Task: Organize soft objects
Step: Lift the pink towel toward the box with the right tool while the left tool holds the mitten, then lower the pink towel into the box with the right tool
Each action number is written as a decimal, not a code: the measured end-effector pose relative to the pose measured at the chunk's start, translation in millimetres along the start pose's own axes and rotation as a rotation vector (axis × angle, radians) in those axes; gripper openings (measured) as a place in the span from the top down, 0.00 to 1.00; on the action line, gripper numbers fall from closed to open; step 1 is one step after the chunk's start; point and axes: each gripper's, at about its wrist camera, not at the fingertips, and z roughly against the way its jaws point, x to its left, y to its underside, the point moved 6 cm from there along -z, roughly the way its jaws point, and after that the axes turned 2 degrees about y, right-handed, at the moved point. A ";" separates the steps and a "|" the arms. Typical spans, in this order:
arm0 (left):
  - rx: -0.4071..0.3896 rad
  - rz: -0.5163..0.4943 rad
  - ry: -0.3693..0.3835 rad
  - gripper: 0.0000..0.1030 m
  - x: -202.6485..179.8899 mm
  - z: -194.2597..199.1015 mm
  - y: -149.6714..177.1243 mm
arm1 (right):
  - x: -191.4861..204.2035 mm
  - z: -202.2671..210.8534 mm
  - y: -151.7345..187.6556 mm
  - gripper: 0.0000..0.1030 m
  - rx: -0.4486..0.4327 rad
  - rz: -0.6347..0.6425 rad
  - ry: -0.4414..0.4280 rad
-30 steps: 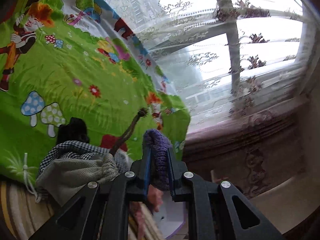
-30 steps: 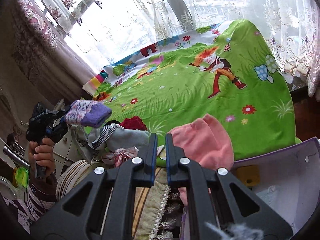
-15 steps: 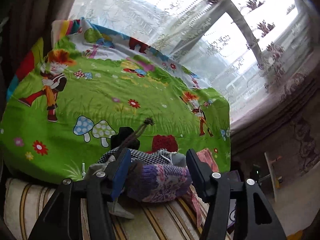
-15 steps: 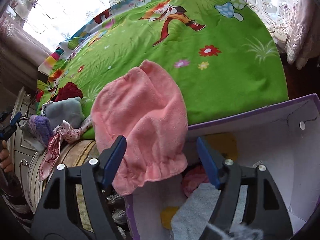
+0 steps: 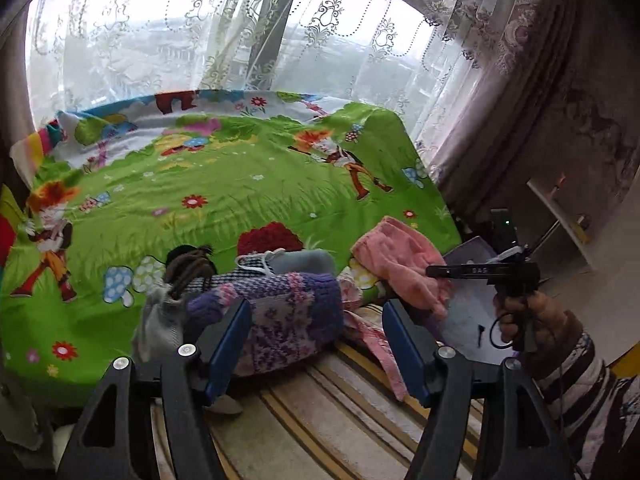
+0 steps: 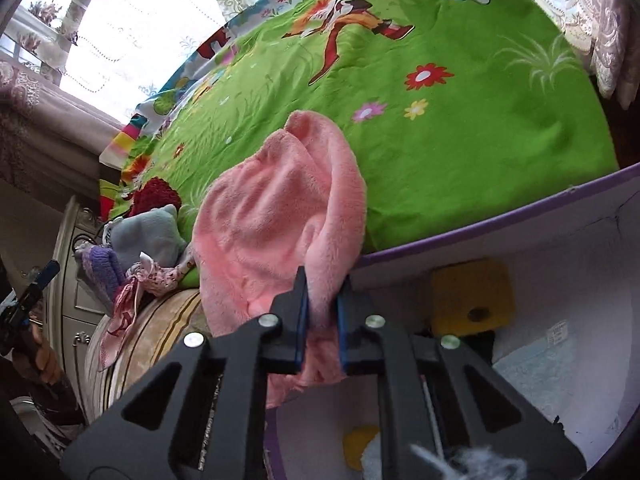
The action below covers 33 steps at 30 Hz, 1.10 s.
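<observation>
My left gripper (image 5: 316, 336) is open; a purple knitted item (image 5: 280, 312) lies between its fingers on the bed's striped edge, released. My right gripper (image 6: 322, 320) is shut on a pink fleece cloth (image 6: 276, 216) that hangs over the rim of a white and purple box (image 6: 500, 216). The pink cloth also shows in the left wrist view (image 5: 400, 264), with the right gripper (image 5: 432, 272) at it. A pile of soft things lies beside the knit: a grey cloth (image 5: 304, 260), a red knit (image 5: 268, 236), a checked cloth (image 5: 248, 268).
A green cartoon bedsheet (image 5: 224, 184) covers the bed before a lace-curtained window (image 5: 240, 32). The box holds a yellow block (image 6: 472, 296) and pale cloths (image 6: 532, 364). A white cabinet (image 6: 80, 300) stands left of the bed. A floral rag (image 6: 128, 304) hangs over the striped edge.
The left gripper opened further and lowered; the purple knit now lies on the bed edge. The right gripper closed on the pink cloth at the box rim.
</observation>
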 end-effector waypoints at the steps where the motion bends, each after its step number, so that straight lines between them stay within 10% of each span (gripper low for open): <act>1: 0.012 0.015 -0.063 0.33 7.2 -4.6 2.2 | -0.3 4.9 -0.2 0.88 -0.010 0.006 0.007; 3: 0.045 0.045 -0.172 0.33 23.4 -14.3 8.7 | 2.9 13.8 -0.4 0.90 -0.026 0.011 -0.008; 10: 0.085 0.165 -0.209 0.36 64.4 -39.2 17.5 | 31.4 46.3 -3.2 0.90 -0.084 0.077 -0.042; 12: 0.111 0.152 -0.200 0.68 61.2 -46.0 19.1 | 38.7 55.1 -5.1 0.90 -0.102 0.085 -0.045; 15: 0.097 0.132 -0.195 0.78 52.5 -41.9 16.7 | 44.2 72.0 -6.6 0.91 -0.130 0.094 -0.047; 33: -0.062 0.037 -0.008 0.83 -26.1 11.8 -17.1 | -9.8 143.0 29.8 0.91 -0.201 -0.088 -0.036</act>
